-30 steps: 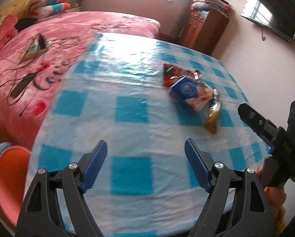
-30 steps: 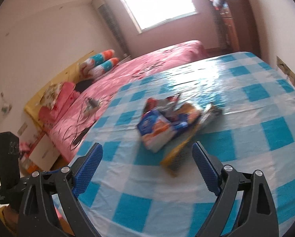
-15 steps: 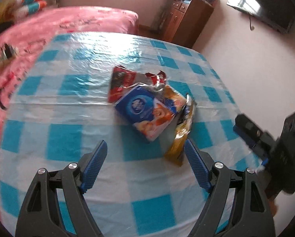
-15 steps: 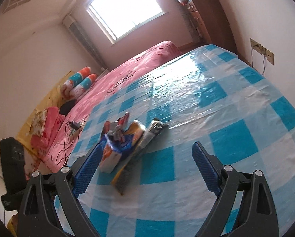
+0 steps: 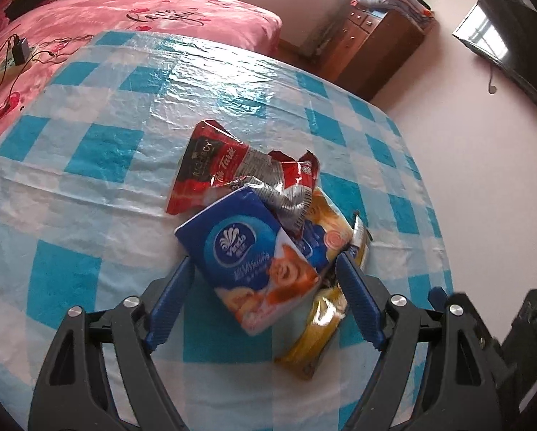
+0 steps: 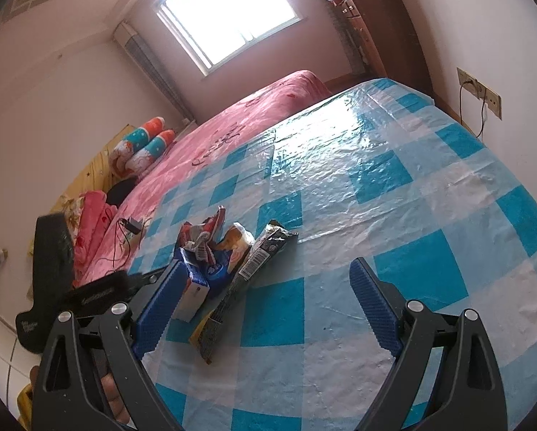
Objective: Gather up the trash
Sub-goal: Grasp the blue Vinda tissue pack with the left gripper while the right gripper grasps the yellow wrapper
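Observation:
A heap of trash lies on the blue-and-white checked table [image 5: 88,237]. It holds a red foil wrapper [image 5: 211,165], a blue tissue pack [image 5: 247,262], an orange-and-blue bag [image 5: 326,237] and a gold wrapper [image 5: 319,327]. My left gripper [image 5: 263,287] is open, tilted down over the heap, and its blue fingers [image 5: 168,305] straddle the tissue pack without pressing it. My right gripper [image 6: 265,294] is open and holds nothing, hovering just right of the heap. In its view its left finger [image 6: 160,305] overlaps the tissue pack [image 6: 196,287], and a dark wrapper [image 6: 254,265] lies beside that.
A pink bed [image 5: 88,18] borders the table's far left side, with a charger and cables [image 5: 18,48] on it. A wooden cabinet [image 5: 372,43] and a wall screen [image 5: 495,39] stand beyond. A wall socket [image 6: 478,89] sits behind the table's right edge.
My left gripper has travelled across the table to the heap and now straddles the tissue pack. In the right wrist view the heap has shifted left, and that view has rolled.

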Demonstrator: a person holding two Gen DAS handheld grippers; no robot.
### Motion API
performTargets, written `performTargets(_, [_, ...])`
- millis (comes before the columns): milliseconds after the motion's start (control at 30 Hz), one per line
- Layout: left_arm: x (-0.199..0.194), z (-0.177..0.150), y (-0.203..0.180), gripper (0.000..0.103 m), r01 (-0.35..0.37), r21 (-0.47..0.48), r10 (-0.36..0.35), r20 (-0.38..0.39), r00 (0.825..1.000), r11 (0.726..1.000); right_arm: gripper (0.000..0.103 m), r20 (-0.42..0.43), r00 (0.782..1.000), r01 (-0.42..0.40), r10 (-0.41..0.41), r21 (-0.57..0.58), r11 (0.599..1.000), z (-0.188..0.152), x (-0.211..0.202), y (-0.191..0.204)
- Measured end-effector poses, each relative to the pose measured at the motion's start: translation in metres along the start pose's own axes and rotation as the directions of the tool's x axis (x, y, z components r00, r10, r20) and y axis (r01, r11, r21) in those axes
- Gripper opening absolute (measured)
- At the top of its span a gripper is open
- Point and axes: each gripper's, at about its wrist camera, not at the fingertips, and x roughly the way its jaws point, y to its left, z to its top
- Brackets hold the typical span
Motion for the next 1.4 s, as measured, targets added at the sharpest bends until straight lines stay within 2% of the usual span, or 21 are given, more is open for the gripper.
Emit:
performTargets(333, [0.015, 0.006, 0.001, 0.081, -0.059, 0.007, 0.059, 0.023, 0.998, 0.998, 0.091, -0.066, 0.998, -0.003, 0.001, -0.031, 1.0, -0.004, 0.02, 0.008])
performTargets(467, [0.014, 0.006, 0.001, 0.073, -0.082, 0.036, 0.08, 0.035, 0.996, 0.996, 0.091, -0.074, 0.997, 0.001, -0.005, -0.057, 0.998, -0.005, 0.026, 0.017])
performTargets(700, [0.012, 0.003, 0.005, 0.068, -0.075, 0.068, 0.072, 0.048, 0.996, 0.995, 0.09, -0.1, 0.995, -0.003, -0.004, -0.071, 0.997, -0.008, 0.04, 0.026])
performTargets(900, [0.008, 0.002, 0.014, 0.062, -0.042, 0.061, 0.039, 0.049, 0.998, 0.997, 0.073, -0.12, 0.993, 0.009, -0.023, -0.113, 0.994, -0.009, 0.052, 0.036])
performTargets(1067, [0.002, 0.0, 0.026, 0.061, -0.026, 0.048, 0.024, 0.053, 0.998, 0.998, 0.06, -0.141, 0.989, 0.023, -0.043, -0.14, 0.99, -0.011, 0.06, 0.043])
performTargets(1400, [-0.013, -0.009, 0.043, 0.06, -0.01, 0.049, 0.007, 0.056, 0.998, 0.999, 0.047, -0.166, 0.984, 0.042, -0.064, -0.133, 0.99, -0.01, 0.07, 0.041])
